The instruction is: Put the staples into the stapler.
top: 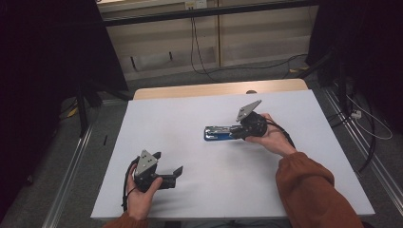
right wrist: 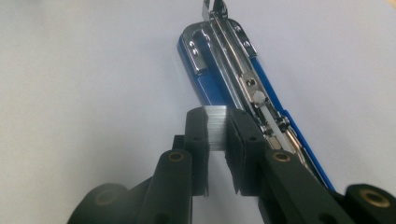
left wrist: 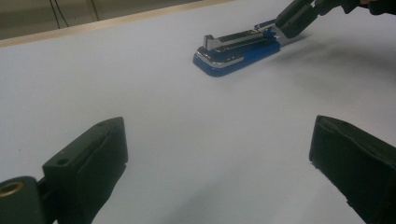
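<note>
A blue stapler lies flat near the middle of the white table, with its chrome staple channel facing up. My right gripper is shut on a short silver strip of staples, held just above the stapler's rear end. In the high view that right gripper meets the stapler from the right. My left gripper rests near the front left of the table, open, nothing between its jaws. From there the stapler and the right gripper show farther off.
The white table top has a wooden strip along its far edge. Dark stands and cables sit on the floor to both sides. A person's sleeve comes in at the bottom right.
</note>
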